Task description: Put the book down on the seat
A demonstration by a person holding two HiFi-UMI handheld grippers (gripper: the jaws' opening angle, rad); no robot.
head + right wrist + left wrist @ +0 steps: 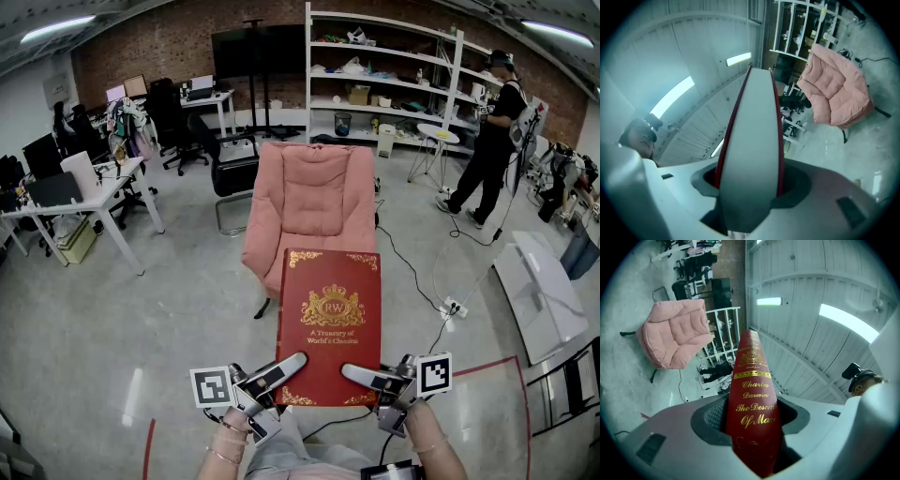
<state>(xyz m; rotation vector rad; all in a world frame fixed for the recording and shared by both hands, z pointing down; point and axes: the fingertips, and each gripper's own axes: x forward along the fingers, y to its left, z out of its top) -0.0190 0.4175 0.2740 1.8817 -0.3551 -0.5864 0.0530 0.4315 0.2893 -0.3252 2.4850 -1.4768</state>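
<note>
A large red book [330, 323] with gold print is held flat in the air in front of me, cover up. My left gripper [281, 373] is shut on its near left corner, gripping the spine [752, 399]. My right gripper [364, 377] is shut on the near right corner, clamping the page edge [750, 154]. Beyond the book stands the pink padded armchair [314, 202], its seat partly hidden by the book. The armchair also shows in the left gripper view [675, 331] and in the right gripper view [836, 91].
White desks [89, 202] and office chairs [230, 164] stand at the left. White shelving [394, 80] lines the brick back wall. A person [487, 141] stands at the right. A cable and power strip [453, 307] lie on the floor right of the armchair, near a white board [544, 291].
</note>
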